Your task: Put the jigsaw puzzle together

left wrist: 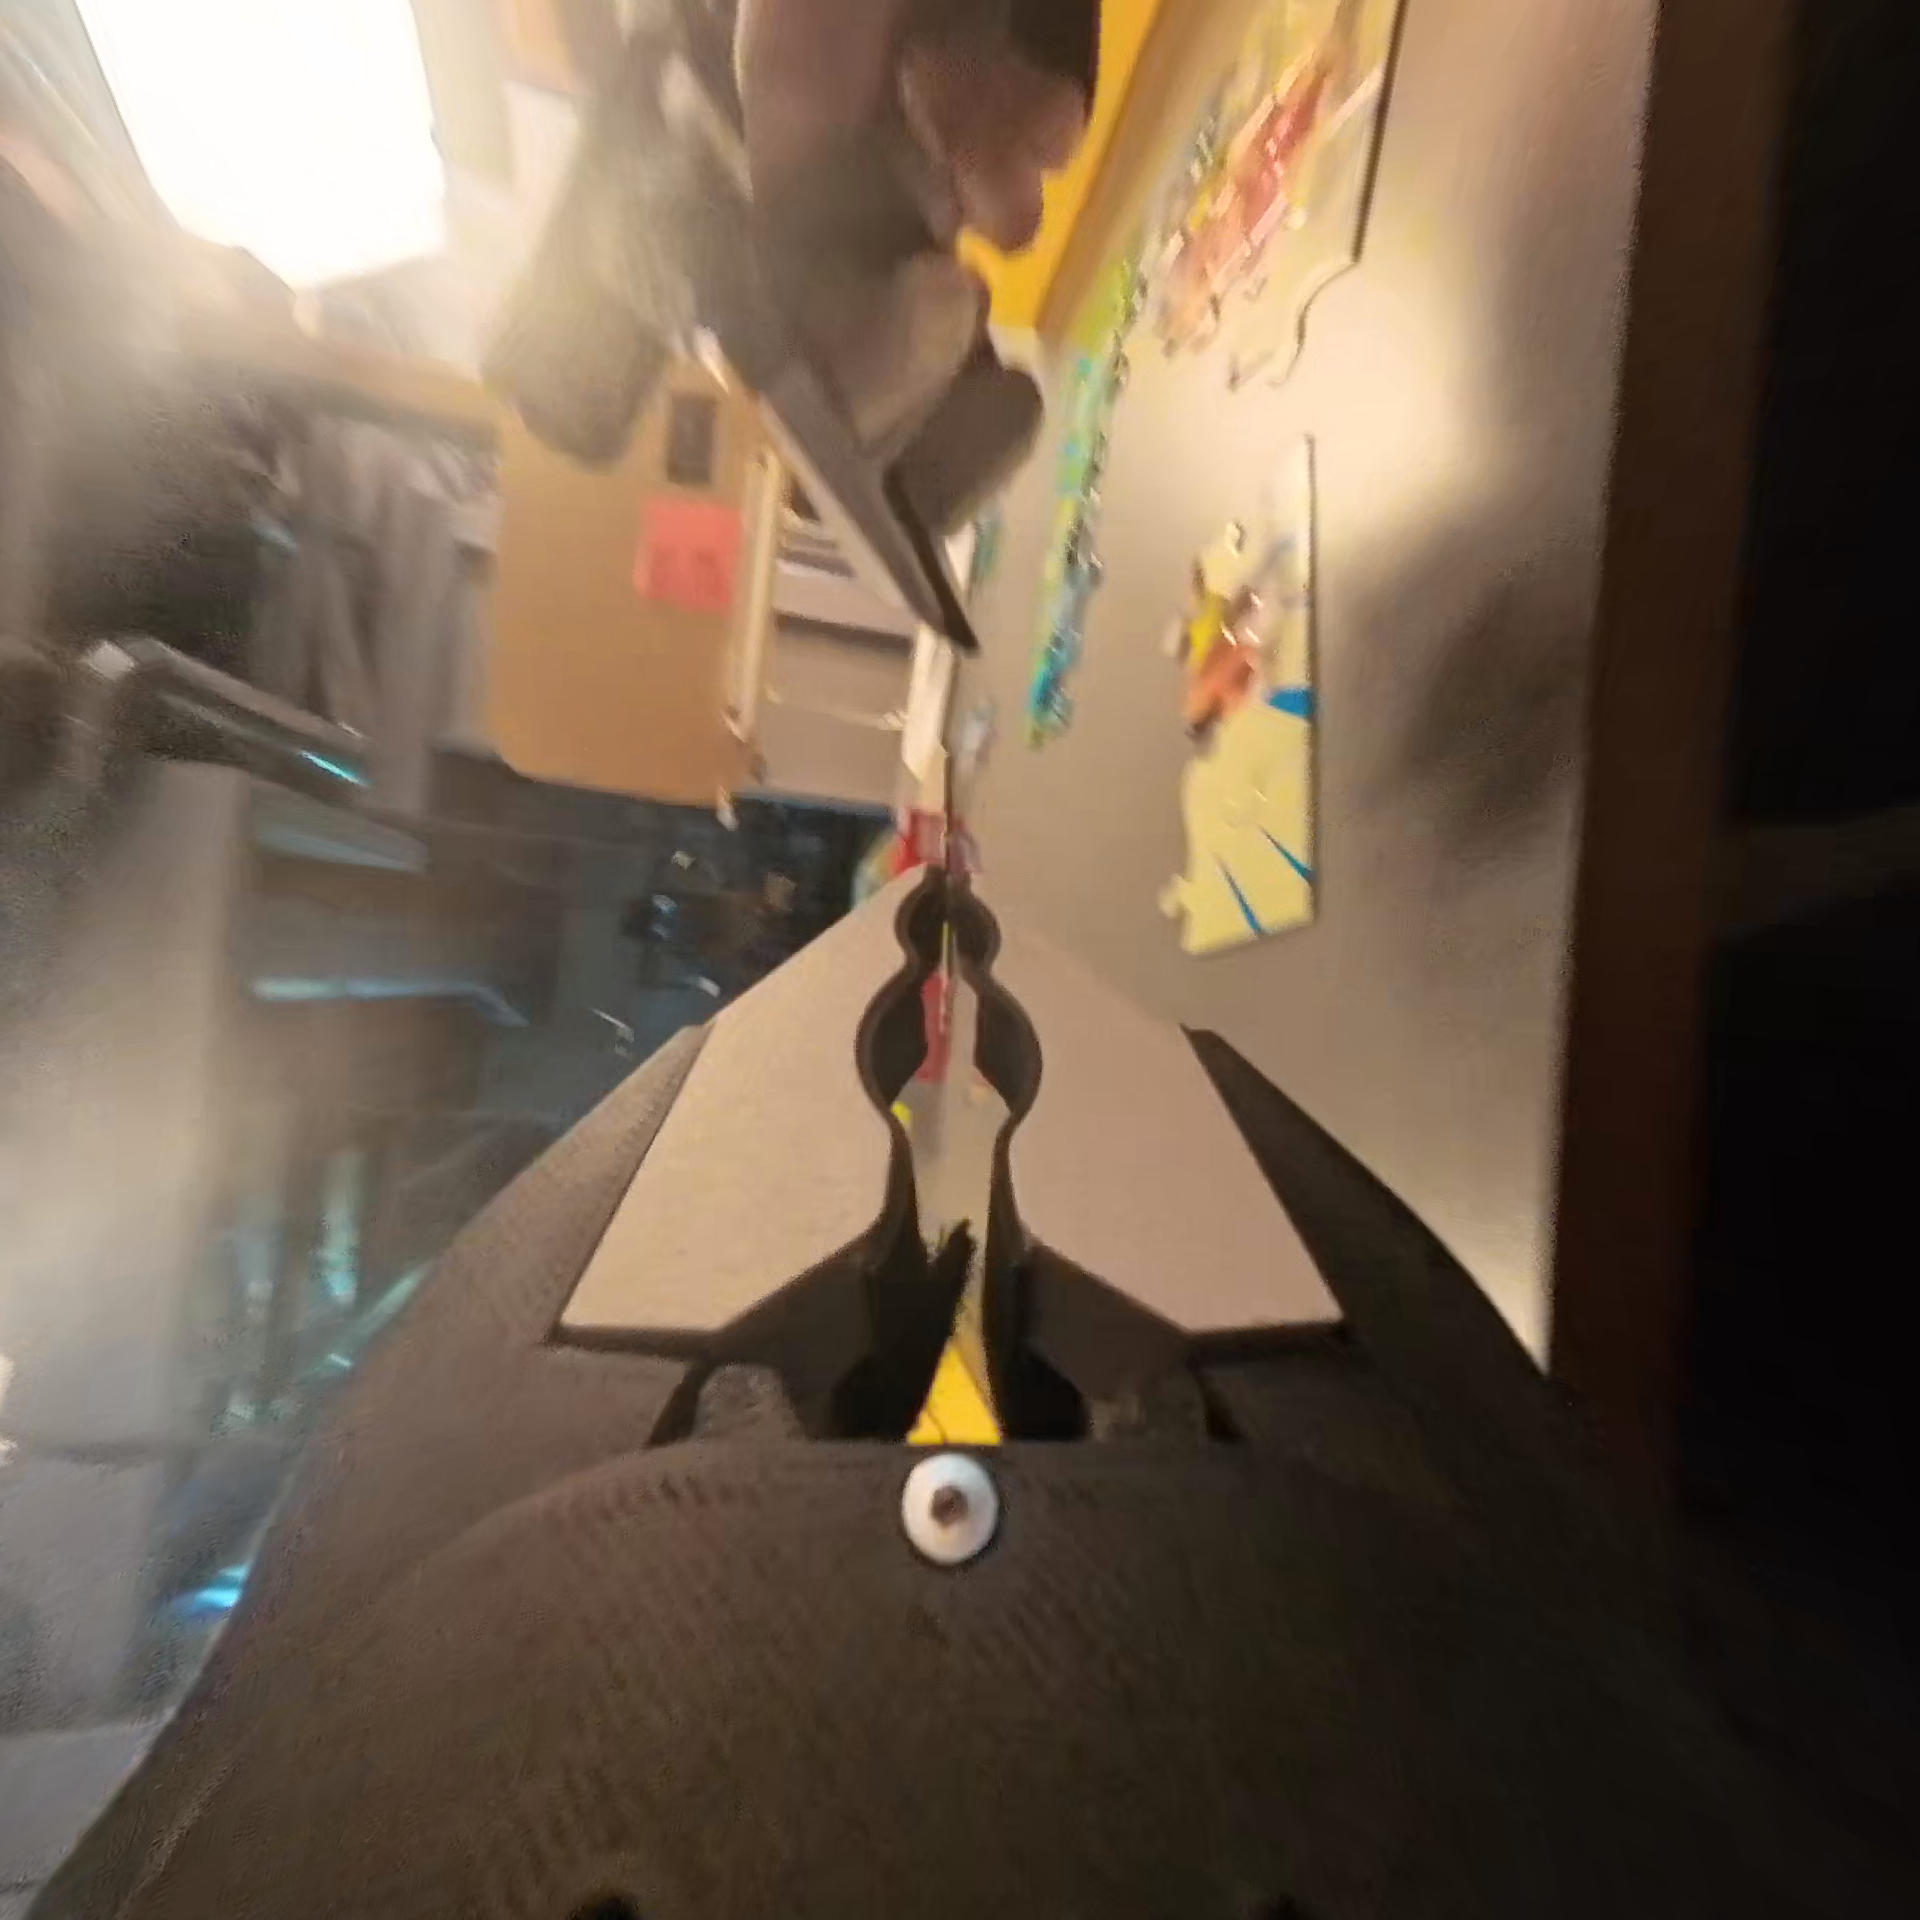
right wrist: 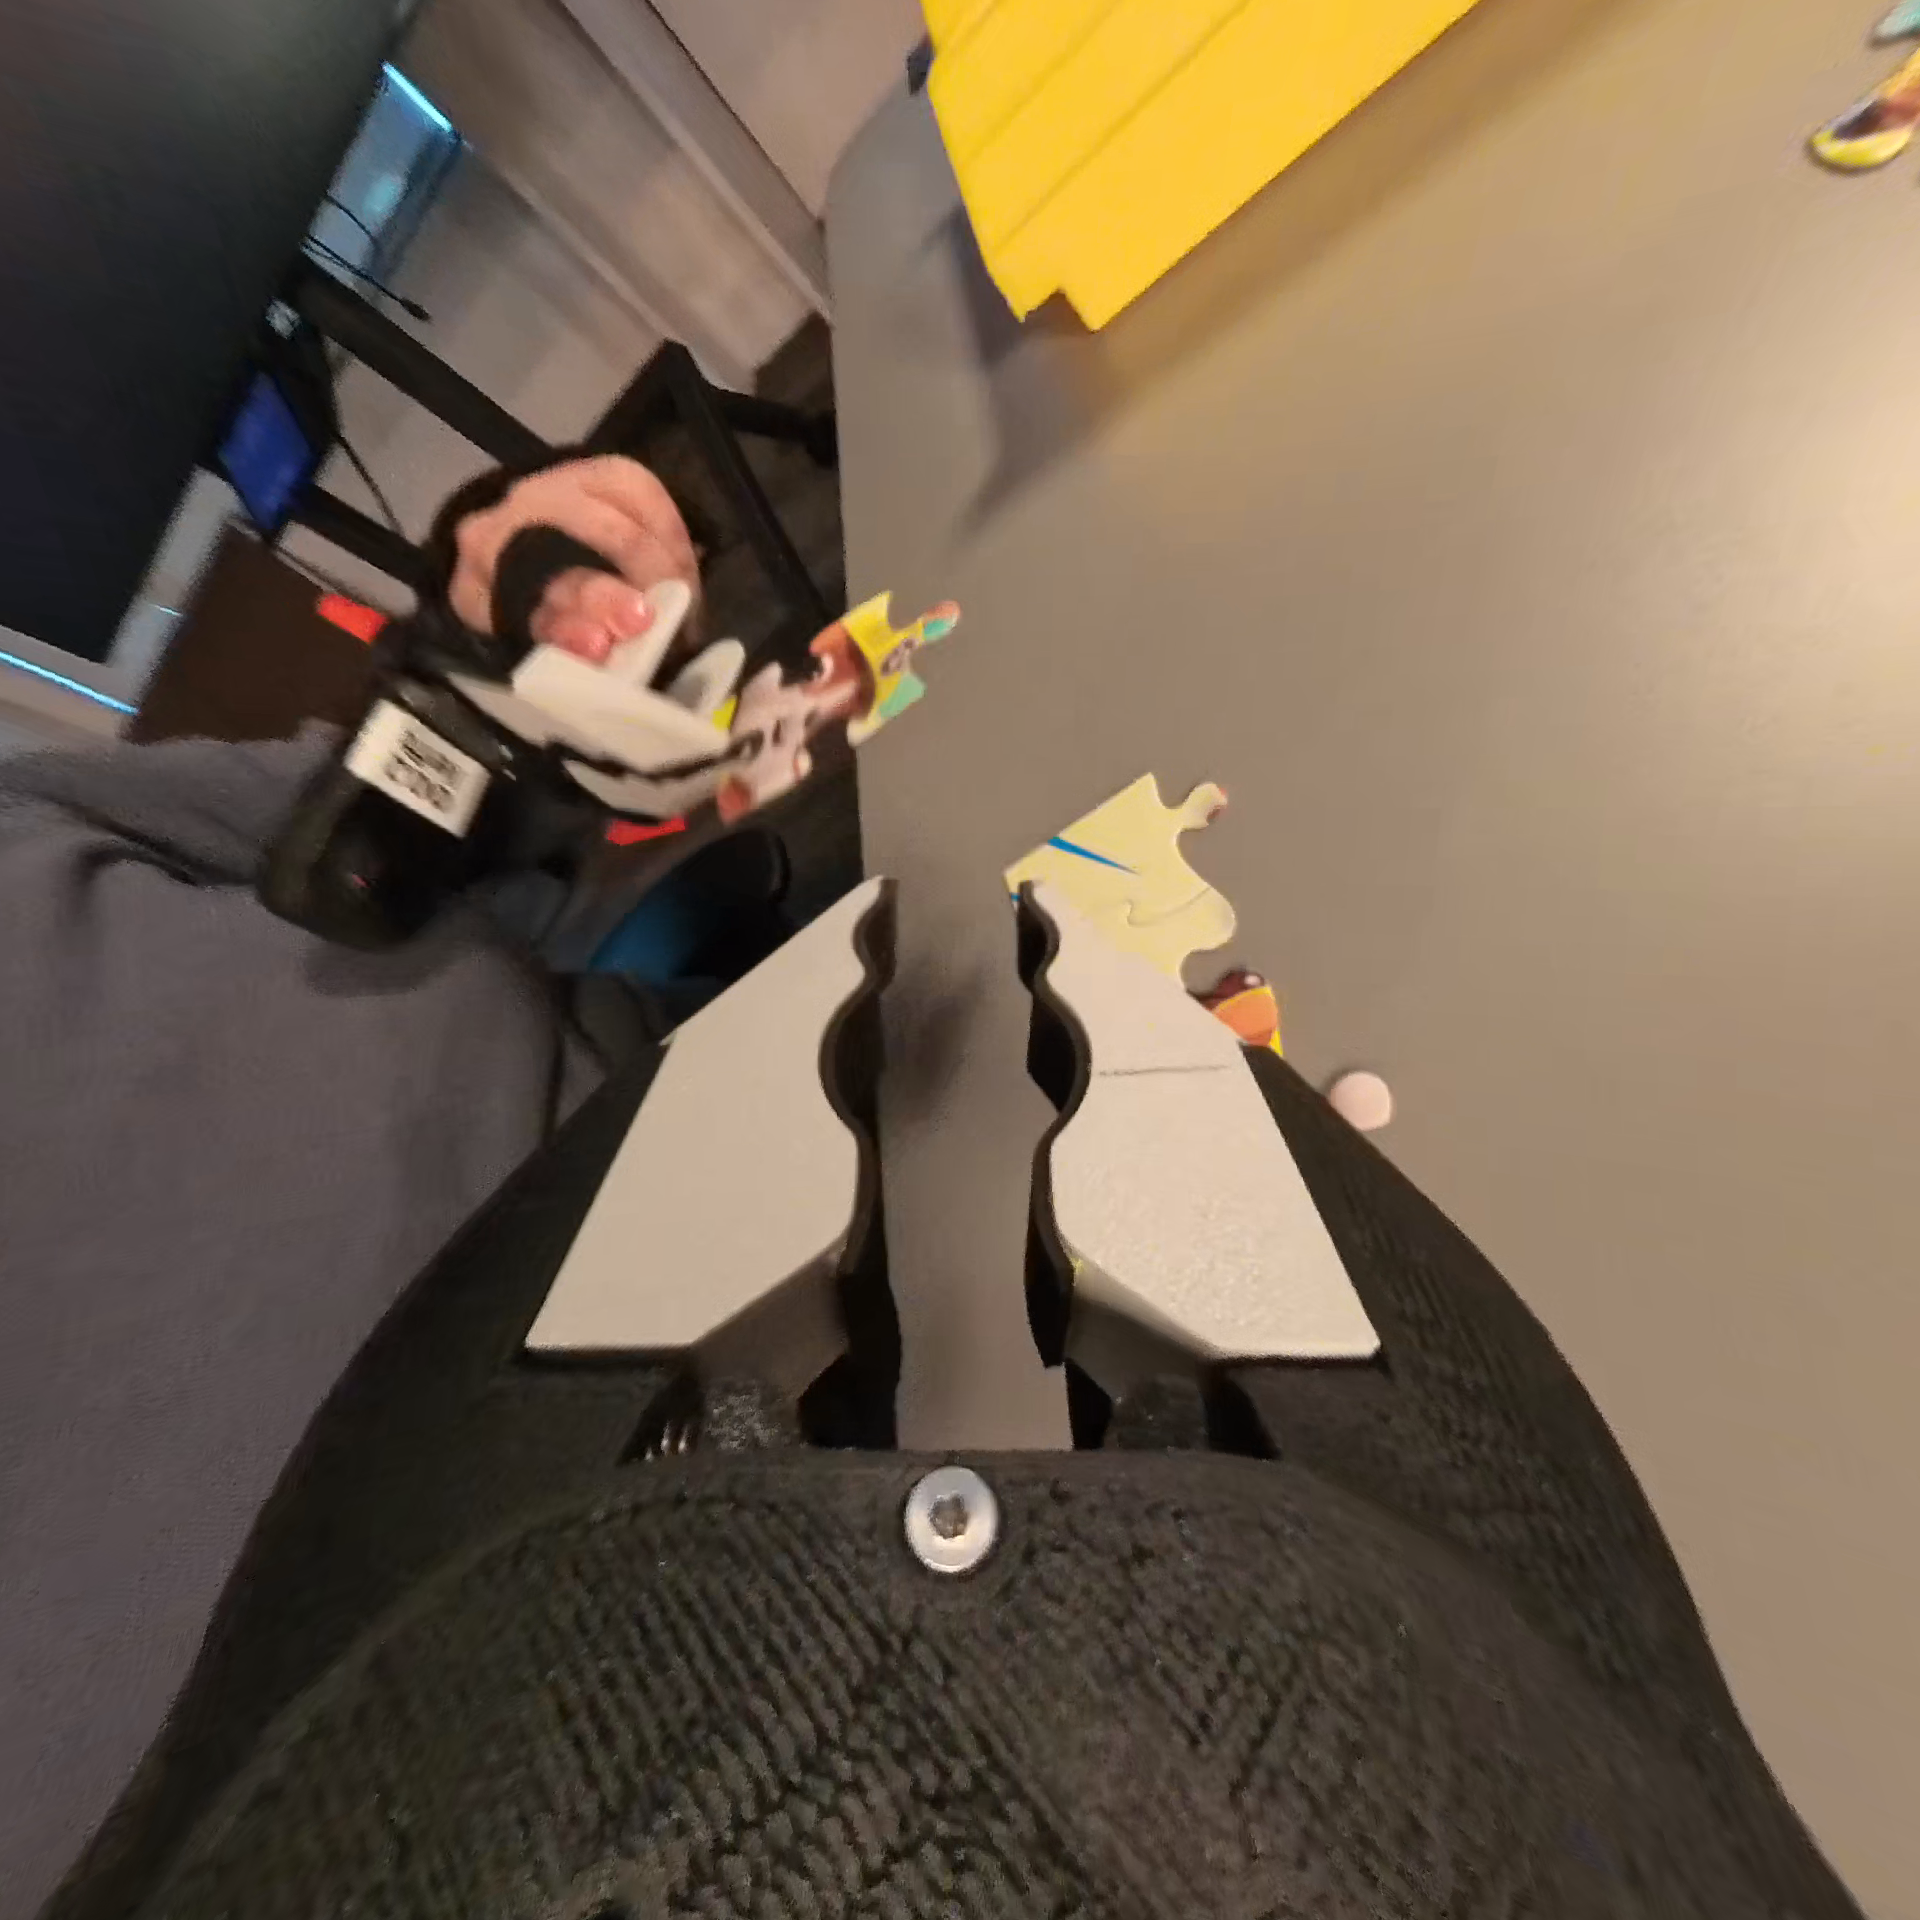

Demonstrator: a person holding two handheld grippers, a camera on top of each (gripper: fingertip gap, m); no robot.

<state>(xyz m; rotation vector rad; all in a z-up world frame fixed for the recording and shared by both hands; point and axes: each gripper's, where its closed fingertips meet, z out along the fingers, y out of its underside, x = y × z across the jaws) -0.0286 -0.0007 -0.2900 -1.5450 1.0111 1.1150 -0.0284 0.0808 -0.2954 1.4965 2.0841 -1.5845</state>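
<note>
A puzzle piece (right wrist: 831,686) is pinched edge-on in the left tongs (left wrist: 948,883); right tongs (right wrist: 956,904) spread, bare.

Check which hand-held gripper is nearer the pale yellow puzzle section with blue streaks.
Right. The right hand-held gripper is open, one fingertip at the edge of the pale yellow puzzle section. The left hand-held gripper is off the table edge, clamped on another puzzle piece.

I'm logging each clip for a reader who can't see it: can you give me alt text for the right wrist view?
The right gripper is open over a bare patch of grey table, its right finger covering part of a pale yellow puzzle section. Further left, the left gripper holds a colourful puzzle piece off the table edge.
</note>
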